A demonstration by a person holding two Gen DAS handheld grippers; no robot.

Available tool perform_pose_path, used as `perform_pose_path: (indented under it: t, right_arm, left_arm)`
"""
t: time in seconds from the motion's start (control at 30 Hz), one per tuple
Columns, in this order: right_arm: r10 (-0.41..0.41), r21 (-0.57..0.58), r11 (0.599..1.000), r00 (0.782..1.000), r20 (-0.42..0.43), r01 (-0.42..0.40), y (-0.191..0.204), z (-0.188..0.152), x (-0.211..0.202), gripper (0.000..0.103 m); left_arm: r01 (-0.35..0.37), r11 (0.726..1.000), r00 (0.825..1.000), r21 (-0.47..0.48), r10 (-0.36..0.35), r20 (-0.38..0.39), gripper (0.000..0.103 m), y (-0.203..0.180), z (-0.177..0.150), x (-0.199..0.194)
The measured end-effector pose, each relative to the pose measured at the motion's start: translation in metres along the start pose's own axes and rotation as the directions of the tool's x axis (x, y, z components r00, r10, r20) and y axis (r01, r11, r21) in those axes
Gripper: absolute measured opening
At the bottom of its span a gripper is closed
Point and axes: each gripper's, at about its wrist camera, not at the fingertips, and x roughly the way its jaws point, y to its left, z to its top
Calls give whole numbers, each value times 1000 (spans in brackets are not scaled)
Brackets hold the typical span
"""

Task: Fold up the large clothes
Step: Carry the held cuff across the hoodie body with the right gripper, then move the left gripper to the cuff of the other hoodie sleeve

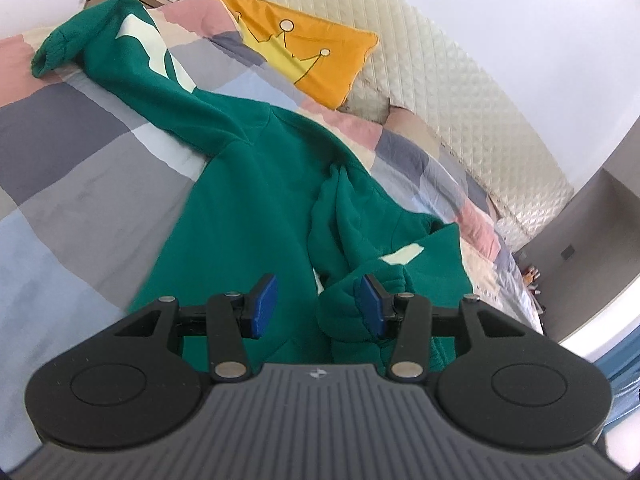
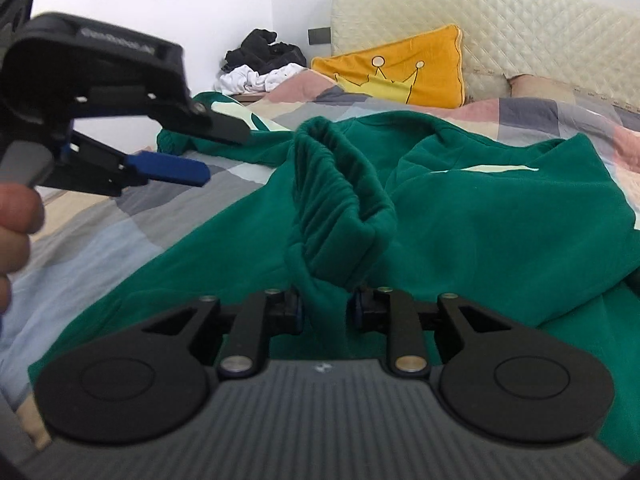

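Right tongs [image 2: 324,308] grip a sleeve cuff [image 2: 340,208] of the green sweatshirt [image 1: 256,184]; left tongs [image 1: 316,304] gape empty (folding barely begun, far sleeve unfolded).

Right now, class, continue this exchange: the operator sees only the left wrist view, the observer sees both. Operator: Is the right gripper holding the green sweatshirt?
Observer: Yes, the right gripper is shut on the sleeve just below its ribbed cuff.
Operator: How does my left gripper look from there?
Observer: Open, raised above the bedspread, holding nothing.
Operator: Anything behind the white clothes?
Observer: A black garment lies piled against them.
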Motion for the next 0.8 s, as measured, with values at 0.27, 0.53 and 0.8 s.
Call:
perform_pose_path:
  t: [0.27, 0.53, 0.8]
  right_arm:
    - [46, 41, 998, 999, -9, -45, -1, -7, -23, 79]
    - [0, 106, 994, 999, 35, -4, -16, -6, -51, 79]
    - [-151, 237, 962, 987, 52, 135, -61, -5, -37, 79]
  left_arm:
    - [-9, 999, 1000, 43, 9, 5, 52, -8, -10, -8]
    - [-25, 995, 1000, 94, 26, -1, 52, -20, -23, -16]
    - [-75, 980, 996, 184, 81, -24, 51, -31, -37, -4]
